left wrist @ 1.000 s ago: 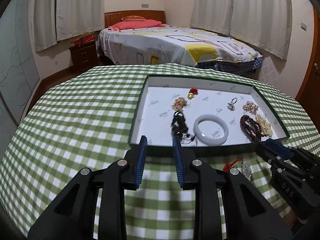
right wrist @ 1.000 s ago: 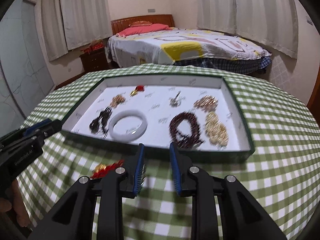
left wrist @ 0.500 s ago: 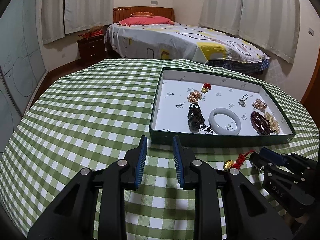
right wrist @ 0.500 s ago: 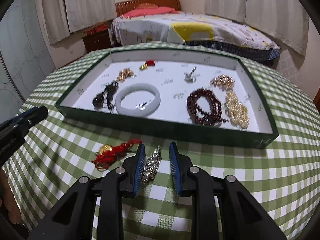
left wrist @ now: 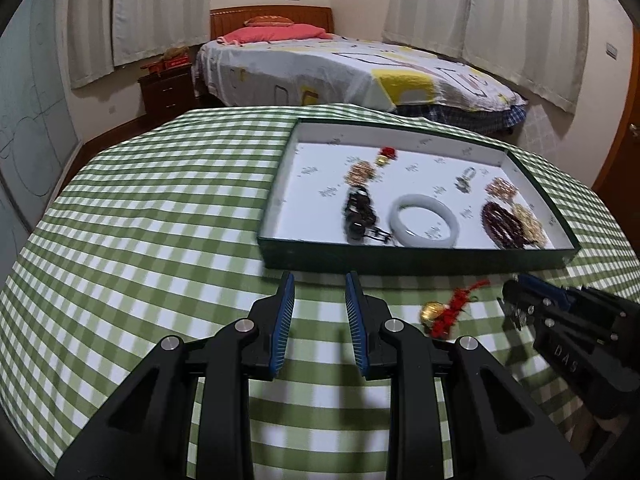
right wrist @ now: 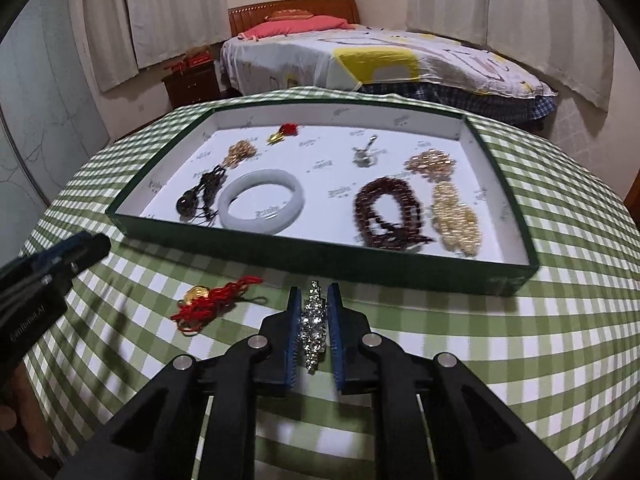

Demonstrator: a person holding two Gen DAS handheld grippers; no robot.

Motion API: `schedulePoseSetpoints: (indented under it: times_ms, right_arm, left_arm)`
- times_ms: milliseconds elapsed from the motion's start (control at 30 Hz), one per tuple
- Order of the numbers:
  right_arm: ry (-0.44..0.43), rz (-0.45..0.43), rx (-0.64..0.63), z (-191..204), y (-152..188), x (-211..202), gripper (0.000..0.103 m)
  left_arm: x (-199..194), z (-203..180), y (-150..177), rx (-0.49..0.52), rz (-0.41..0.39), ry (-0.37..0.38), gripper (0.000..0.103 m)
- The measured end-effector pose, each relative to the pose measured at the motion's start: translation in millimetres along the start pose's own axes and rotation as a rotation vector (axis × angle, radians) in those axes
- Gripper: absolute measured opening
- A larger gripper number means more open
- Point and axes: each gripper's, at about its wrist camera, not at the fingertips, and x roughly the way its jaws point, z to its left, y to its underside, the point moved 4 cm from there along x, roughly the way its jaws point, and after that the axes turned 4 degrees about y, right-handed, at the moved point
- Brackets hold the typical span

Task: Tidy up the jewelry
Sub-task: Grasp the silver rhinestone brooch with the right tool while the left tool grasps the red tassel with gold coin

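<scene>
A green tray with a white floor (right wrist: 320,254) (left wrist: 400,262) sits on the checked tablecloth and holds a jade bangle (right wrist: 262,200) (left wrist: 424,220), dark red beads (right wrist: 386,212), pale beads (right wrist: 456,216) and other small pieces. A silver rhinestone piece (right wrist: 314,324) lies on the cloth in front of the tray, between the fingers of my right gripper (right wrist: 314,296), which have closed in on it. A red-cord gold charm (right wrist: 216,300) (left wrist: 448,310) lies to its left. My left gripper (left wrist: 320,280) is open and empty, over the cloth left of the charm.
The green checked table (left wrist: 160,220) drops off at its edges all around. A bed (left wrist: 340,68) and a nightstand (left wrist: 168,88) stand beyond it. The right gripper also shows at the right in the left wrist view (left wrist: 516,292).
My right gripper moved down and forward over the silver piece and its fingers narrowed around it. My left gripper drew back and left from the tray.
</scene>
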Motion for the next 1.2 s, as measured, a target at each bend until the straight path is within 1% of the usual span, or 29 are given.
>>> schedulePoseSetpoints:
  times_ms: [333, 500, 700, 900, 1033, 1067, 1100, 1133, 1167, 1200]
  right_arm:
    - [0.049, -0.032, 0.073, -49, 6, -17, 0.014]
    - [0.066, -0.045, 0.102, -65, 7, -19, 0.014]
    - [0.061, -0.047, 0.125, -72, 8, -17, 0.014]
    - [0.052, -0.045, 0.124, -70, 9, -16, 0.014]
    - [0.051, -0.047, 0.123, -70, 9, -16, 0.014]
    - [0.051, -0.046, 0.123, -70, 9, -16, 0.014]
    - [0.050, -0.046, 0.123, -70, 9, -17, 0.014]
    - [0.050, -0.048, 0.122, -69, 9, -17, 0.014]
    - [0.050, -0.049, 0.122, -70, 9, -17, 0.014]
    - [0.049, -0.049, 0.122, -69, 9, -17, 0.014]
  left_arm:
    - [14, -51, 8, 0.063, 0.038, 0.073, 0.026]
    - [24, -69, 10, 0.079, 0.065, 0.089, 0.026]
    - [34, -79, 14, 0.096, 0.098, 0.099, 0.026]
    - [36, -79, 13, 0.092, 0.100, 0.103, 0.026]
    - [36, -79, 12, 0.079, 0.100, 0.119, 0.026]
    - [35, -80, 13, 0.082, 0.096, 0.119, 0.030]
    - [35, -80, 13, 0.087, 0.092, 0.118, 0.035]
    - [36, -80, 13, 0.089, 0.088, 0.118, 0.049]
    - [36, -80, 14, 0.087, 0.088, 0.122, 0.052]
    - [36, -79, 14, 0.084, 0.089, 0.123, 0.052]
